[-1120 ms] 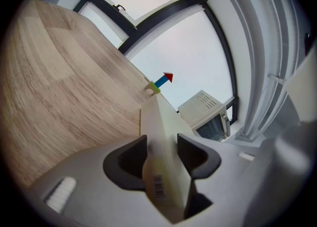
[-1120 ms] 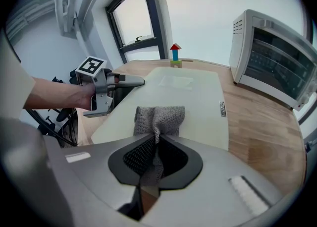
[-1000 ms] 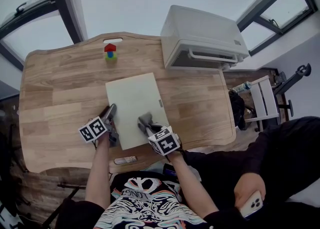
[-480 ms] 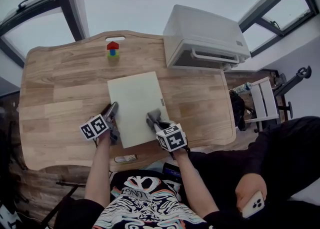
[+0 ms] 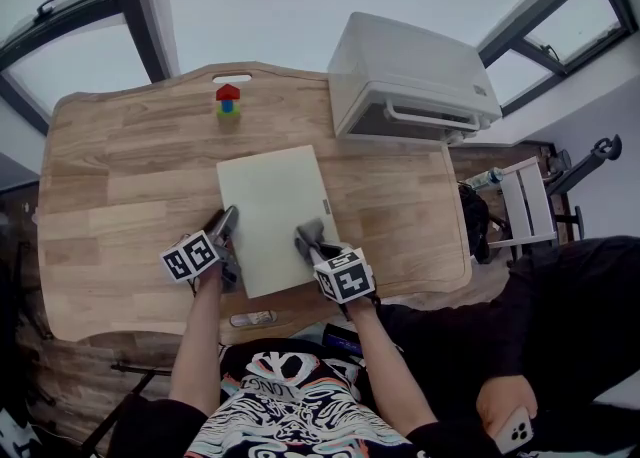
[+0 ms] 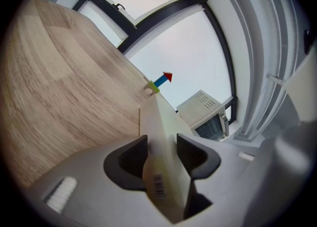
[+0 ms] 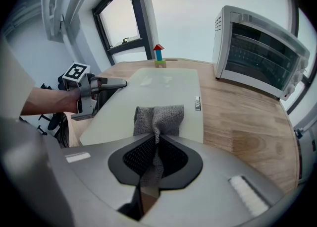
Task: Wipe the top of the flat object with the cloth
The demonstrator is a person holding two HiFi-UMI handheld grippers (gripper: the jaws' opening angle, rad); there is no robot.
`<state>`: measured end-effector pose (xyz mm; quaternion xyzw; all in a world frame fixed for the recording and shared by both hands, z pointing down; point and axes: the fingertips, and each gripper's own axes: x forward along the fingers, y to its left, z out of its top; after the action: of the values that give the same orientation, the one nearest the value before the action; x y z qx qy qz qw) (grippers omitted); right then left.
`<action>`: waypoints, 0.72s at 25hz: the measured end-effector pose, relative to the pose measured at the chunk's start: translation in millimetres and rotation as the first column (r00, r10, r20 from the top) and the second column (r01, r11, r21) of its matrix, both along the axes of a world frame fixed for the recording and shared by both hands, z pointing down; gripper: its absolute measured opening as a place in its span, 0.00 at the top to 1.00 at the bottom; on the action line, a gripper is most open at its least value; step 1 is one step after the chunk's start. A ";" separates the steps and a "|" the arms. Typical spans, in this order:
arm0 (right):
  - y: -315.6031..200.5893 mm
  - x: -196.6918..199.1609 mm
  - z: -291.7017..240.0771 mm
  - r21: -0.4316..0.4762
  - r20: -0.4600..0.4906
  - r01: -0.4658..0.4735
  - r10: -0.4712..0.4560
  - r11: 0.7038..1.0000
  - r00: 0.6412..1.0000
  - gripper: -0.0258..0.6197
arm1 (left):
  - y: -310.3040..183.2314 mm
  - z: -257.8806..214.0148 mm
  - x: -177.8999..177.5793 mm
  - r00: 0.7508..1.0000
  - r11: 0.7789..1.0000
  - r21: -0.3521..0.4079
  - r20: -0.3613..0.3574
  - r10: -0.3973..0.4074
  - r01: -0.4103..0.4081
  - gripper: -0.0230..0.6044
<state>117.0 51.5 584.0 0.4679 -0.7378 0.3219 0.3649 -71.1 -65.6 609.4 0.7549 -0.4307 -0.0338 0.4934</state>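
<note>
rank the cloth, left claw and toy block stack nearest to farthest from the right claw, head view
1. cloth, pinched in the right claw itself
2. left claw, on the board's left edge
3. toy block stack, far edge of the table

The board lies on the table, its left edge between the jaws of your left gripper, with the cloth on it just ahead of your right gripper. The block stack stands well ahead of both, and the oven ahead to the right.

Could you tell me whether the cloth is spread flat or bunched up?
Bunched: the cloth is gathered into folds in the right gripper.
</note>
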 end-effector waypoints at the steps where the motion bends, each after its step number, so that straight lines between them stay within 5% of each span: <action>1: -0.8 0.0 0.2 -0.001 -0.002 -0.002 0.002 1.000 1.000 0.93 | 0.0 0.3 0.0 1.000 1.000 -0.001 -0.001 0.001 -0.001 0.58; 18: -22.2 0.3 1.0 -0.014 -0.003 -0.012 0.012 1.000 1.000 0.93 | 1.3 0.4 -0.1 1.000 1.000 0.000 0.009 -0.002 0.002 0.58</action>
<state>117.2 29.3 585.0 0.4703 -0.7320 0.3285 0.3675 -71.2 -64.3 609.8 0.7546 -0.4335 -0.0309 0.4916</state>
